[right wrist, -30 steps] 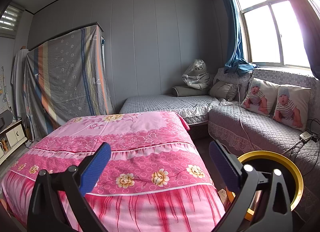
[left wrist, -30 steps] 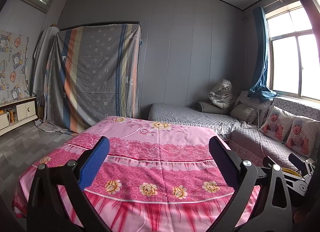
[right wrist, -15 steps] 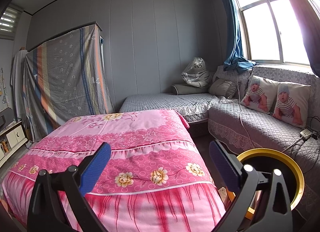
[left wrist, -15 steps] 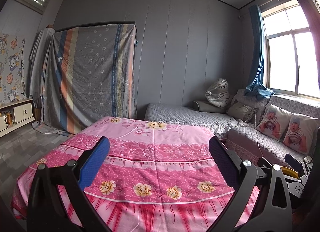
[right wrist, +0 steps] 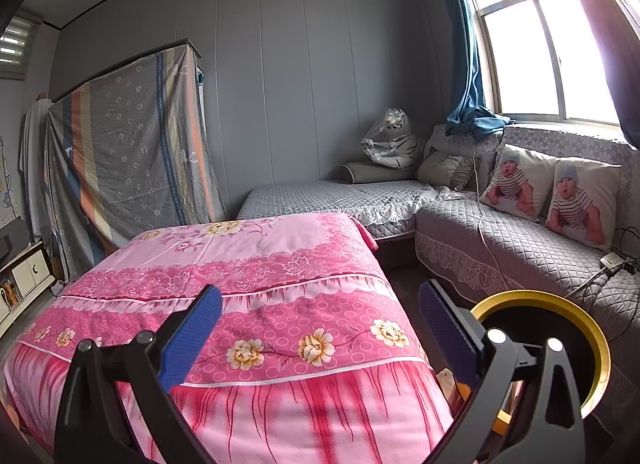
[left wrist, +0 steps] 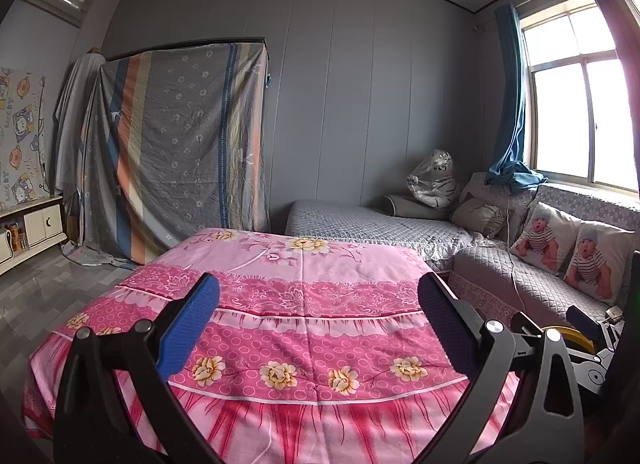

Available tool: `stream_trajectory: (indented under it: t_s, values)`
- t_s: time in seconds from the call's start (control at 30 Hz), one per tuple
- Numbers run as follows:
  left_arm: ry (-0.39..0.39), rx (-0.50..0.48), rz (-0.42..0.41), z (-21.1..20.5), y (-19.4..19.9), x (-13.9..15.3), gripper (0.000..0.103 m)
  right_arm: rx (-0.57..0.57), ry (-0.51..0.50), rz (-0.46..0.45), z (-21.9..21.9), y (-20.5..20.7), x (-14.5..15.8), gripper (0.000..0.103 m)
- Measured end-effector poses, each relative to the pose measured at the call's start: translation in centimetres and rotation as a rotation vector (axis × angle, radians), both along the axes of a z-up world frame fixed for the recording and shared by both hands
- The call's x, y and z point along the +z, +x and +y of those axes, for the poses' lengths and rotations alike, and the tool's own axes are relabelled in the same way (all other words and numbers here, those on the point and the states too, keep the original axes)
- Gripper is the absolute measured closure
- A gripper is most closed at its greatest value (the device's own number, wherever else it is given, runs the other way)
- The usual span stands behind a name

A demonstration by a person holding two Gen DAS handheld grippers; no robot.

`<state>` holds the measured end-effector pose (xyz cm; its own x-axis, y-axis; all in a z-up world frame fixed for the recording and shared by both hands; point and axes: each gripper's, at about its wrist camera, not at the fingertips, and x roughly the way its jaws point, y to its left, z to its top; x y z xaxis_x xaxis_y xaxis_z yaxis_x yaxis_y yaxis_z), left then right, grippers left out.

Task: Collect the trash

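**A:** While both cams point down the room, what are the grippers up to? Holding anything?

**B:** nope. The left gripper [left wrist: 318, 318] has its jaws spread wide with nothing between the blue pads [left wrist: 188, 328], just hanging above the near end of the pink floral cover [left wrist: 304, 304]. Same for the right gripper [right wrist: 320, 328]: spread wide, nothing in it, over the cover's near right corner.

**A:** And the trash?

**B:** honestly can't pick out any loose trash in either view. The one task-looking thing is a black bin with a yellow rim [right wrist: 560, 304], on the floor just right of the right gripper, between the pink cover and the grey quilted sofa [right wrist: 500, 248]. From the left wrist view only a sliver of that rim [left wrist: 568, 334] shows, behind the right-hand finger.

**A:** Anything else around?

**B:** two baby-print cushions [right wrist: 548, 188] on the sofa, a plush tiger wrapped in plastic [right wrist: 390, 144] in the corner, and a striped sheet [left wrist: 176, 152] draped over something tall at the left wall.
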<state>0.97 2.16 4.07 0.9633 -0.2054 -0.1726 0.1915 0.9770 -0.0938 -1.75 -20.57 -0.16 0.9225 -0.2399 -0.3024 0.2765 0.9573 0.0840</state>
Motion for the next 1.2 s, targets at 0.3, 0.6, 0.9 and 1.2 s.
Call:
stream_trajectory:
  t_s: [0.3, 0.6, 0.9, 1.2]
  values:
    - [0.007, -0.005, 0.011, -0.4, 0.2, -0.2, 0.008, -0.006, 0.009, 0.006, -0.3, 0.1, -0.2, 0.008]
    - [0.012, -0.008, 0.015, -0.7, 0.3, -0.4, 0.008, -0.007, 0.014, 0.014, -0.5, 0.4, -0.5, 0.008]
    - [0.007, -0.013, 0.024, -0.8, 0.5, -0.6, 0.008, -0.008, 0.016, 0.017, -0.4, 0.4, -0.6, 0.008]
    - [0.007, -0.009, 0.033, -0.8, 0.5, -0.8, 0.008, -0.007, 0.022, 0.027, -0.5, 0.3, -1.0, 0.008]
